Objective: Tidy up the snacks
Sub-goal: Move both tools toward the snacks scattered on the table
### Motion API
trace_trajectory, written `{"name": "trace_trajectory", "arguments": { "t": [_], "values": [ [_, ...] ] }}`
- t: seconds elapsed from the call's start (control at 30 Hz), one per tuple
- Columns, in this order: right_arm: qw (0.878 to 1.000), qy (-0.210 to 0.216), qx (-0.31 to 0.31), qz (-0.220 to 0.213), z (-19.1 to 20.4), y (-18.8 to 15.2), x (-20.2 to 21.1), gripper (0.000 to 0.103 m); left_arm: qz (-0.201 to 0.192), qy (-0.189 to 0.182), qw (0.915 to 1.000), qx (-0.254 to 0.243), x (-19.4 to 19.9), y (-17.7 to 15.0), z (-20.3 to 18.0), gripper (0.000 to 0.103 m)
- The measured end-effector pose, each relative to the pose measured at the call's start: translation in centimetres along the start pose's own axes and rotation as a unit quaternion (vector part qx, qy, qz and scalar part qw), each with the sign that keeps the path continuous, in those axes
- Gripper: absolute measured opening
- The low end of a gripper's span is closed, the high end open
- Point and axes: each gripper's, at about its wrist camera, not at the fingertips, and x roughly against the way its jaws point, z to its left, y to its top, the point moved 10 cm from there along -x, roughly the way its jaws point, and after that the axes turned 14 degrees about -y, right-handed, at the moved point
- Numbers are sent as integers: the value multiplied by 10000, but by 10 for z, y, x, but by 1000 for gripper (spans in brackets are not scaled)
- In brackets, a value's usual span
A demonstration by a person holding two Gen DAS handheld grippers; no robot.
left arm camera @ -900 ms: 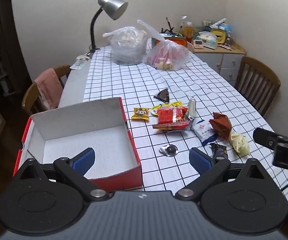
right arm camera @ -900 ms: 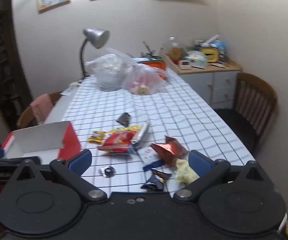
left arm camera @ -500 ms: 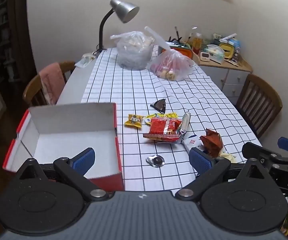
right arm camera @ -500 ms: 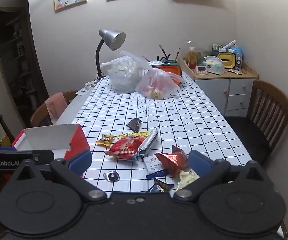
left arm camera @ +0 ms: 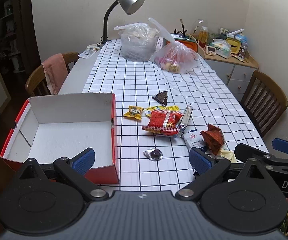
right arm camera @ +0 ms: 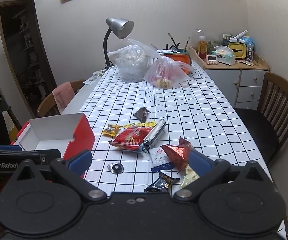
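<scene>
An empty red box [left arm camera: 31, 140] with a white inside stands at the table's near left; it also shows in the right wrist view [right arm camera: 79, 138]. Loose snacks lie to its right: a red packet [left arm camera: 162, 121], a silver bar [left arm camera: 186, 116], a yellow packet [left arm camera: 132, 112], a dark triangular packet [left arm camera: 161, 98], a white sachet [left arm camera: 193, 141], a red-brown foil packet [left arm camera: 212, 138], a small foil disc [left arm camera: 154, 154] and a black packet [right arm camera: 162, 184]. My left gripper [left arm camera: 141, 160] is open and empty above the near edge. My right gripper [right arm camera: 139, 162] is open and empty beside it.
Two clear plastic bags [left arm camera: 139, 40] [left arm camera: 175, 58] and a desk lamp [left arm camera: 127, 0] stand at the table's far end. Wooden chairs stand at the left [left arm camera: 43, 76] and right [left arm camera: 264, 104]. A cluttered sideboard [left arm camera: 232, 60] is at the back right.
Both grippers have pulled back and risen, so the table looks farther off. The snacks and the box have not moved. Both grippers stay open.
</scene>
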Motion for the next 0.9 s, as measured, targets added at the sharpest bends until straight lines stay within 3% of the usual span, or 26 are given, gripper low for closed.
{"name": "trace_trajectory", "arguments": {
  "t": [0.9],
  "values": [
    [9996,-137,-115,217,2,-11,-1,101,127,-14,9999,-91,-1,-10,4,101]
  ]
}}
